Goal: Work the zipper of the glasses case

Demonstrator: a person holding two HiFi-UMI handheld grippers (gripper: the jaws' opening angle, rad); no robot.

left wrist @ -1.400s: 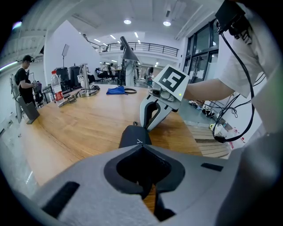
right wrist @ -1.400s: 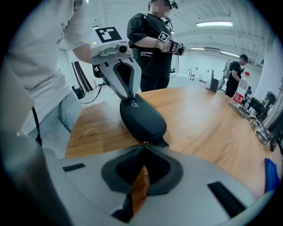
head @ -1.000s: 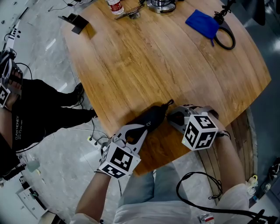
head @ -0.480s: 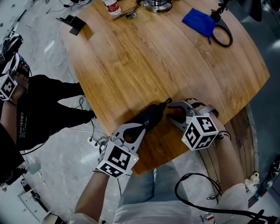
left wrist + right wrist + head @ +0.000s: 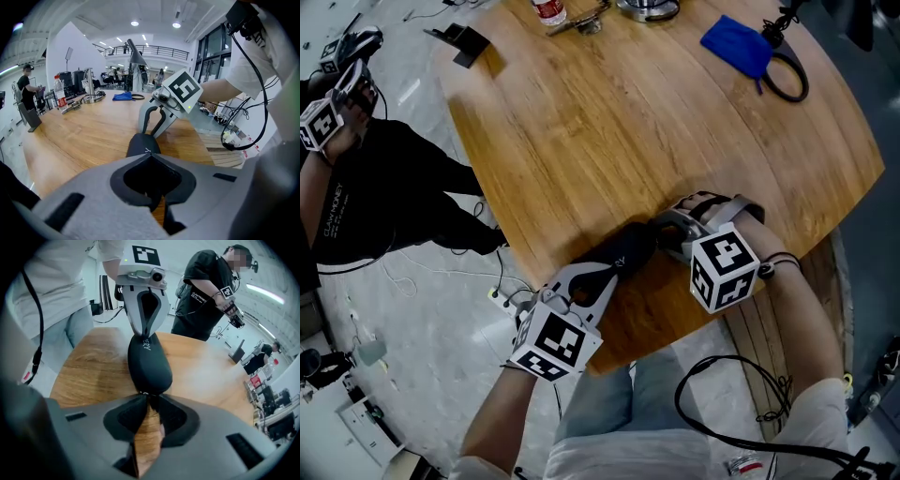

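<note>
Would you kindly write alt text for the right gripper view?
A black glasses case lies on a wooden table, its near end at the tips of the right gripper, whose jaws have just been opening with nothing held between them. The left gripper pinches the far end.

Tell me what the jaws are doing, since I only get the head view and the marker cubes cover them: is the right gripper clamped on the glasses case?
Observer: No. In its own view the right gripper has just been opening. Its jaws stand apart with bare table showing between them, and the end of the glasses case sits just at the tips.
Operator: And the left one?
Observer: The left gripper is shut on the case's other end.
</note>
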